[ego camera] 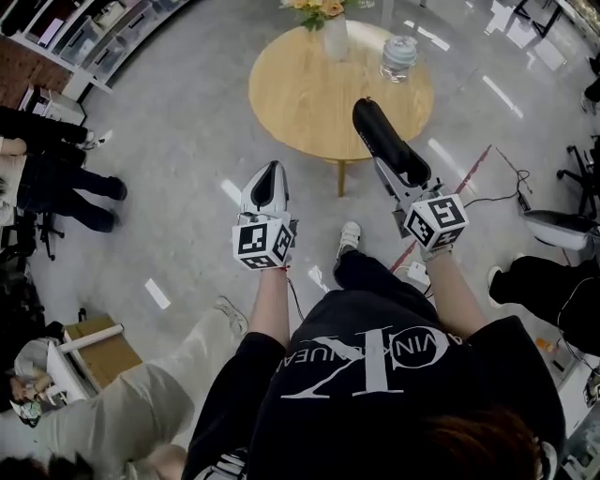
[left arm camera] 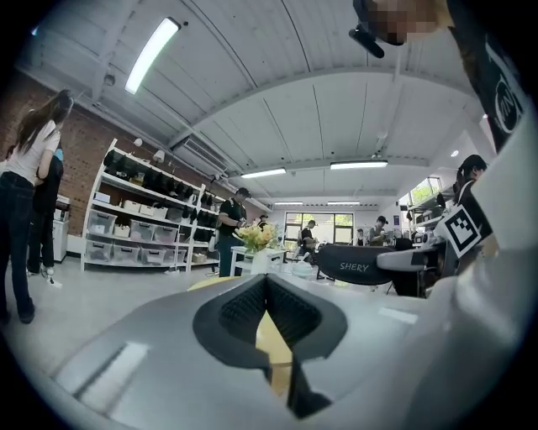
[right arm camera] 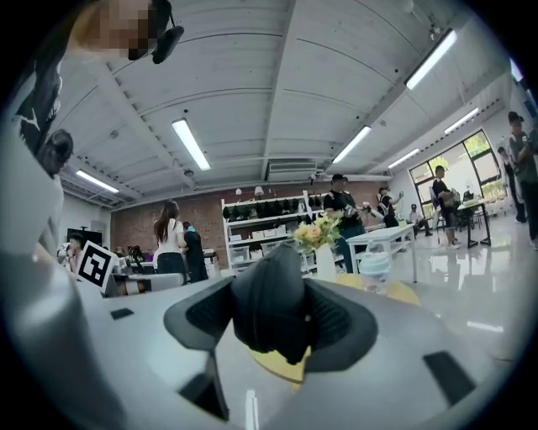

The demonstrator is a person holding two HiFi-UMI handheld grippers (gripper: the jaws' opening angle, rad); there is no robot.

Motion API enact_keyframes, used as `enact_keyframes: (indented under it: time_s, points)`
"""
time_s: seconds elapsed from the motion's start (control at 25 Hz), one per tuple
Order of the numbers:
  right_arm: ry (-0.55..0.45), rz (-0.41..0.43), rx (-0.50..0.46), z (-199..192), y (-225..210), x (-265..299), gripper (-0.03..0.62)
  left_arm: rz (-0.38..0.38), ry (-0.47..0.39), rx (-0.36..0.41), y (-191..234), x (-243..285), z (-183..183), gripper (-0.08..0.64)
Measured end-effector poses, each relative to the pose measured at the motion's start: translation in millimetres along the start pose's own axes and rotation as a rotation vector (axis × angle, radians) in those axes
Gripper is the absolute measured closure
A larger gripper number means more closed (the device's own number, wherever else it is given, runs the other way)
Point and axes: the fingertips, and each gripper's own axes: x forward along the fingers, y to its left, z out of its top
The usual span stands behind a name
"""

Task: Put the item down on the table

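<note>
The round light-wood table point(ego camera: 291, 94) stands on a glossy grey floor point(ego camera: 187, 141). Only one leg shows below its near edge. The rest of its base is hidden under the top.

The long black item with rounded ends point(ego camera: 386, 139) has a matte surface and carries white lettering on its side in the left gripper view. Its near end is buried in the right gripper point(right arm camera: 276, 290), so its full length is hidden and I cannot tell what kind of thing it is. That gripper's ribbed black pads are clamped against both sides of the item. In the head view the item slants over the tabletop's near right edge, held up in the gripper and not lying on the wood.

The left gripper point(left arm camera: 267, 284), a smooth grey-white shell with ribbed dark pads, is held just short of the tabletop's near edge. Its jaw tips meet and nothing is between them. Only a narrow wedge of the yellow tabletop shows through lower down.

The white ceramic vase point(ego camera: 335, 37) stands at the tabletop's far edge. Its yellow and orange flowers point(ego camera: 319, 7) are cut off by the frame. The clear glass jar with a pale lid point(ego camera: 399, 56) stands by the far right edge, well apart from the item.
</note>
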Motion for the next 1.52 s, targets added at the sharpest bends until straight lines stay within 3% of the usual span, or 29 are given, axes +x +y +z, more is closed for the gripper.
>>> enact_keyframes:
  time_s: [0.88,1.52]
  points:
    - [0.123,0.071,0.037,-22.5,-57.7,138.0,0.336,0.033,0.074,-0.030,66.4,123.0,-17.3,0.548]
    - [0.206,0.061,0.061,-51.6,-71.3,187.5,0.336,-0.028,0.113,-0.036,90.2,182.8,-30.5,0.548]
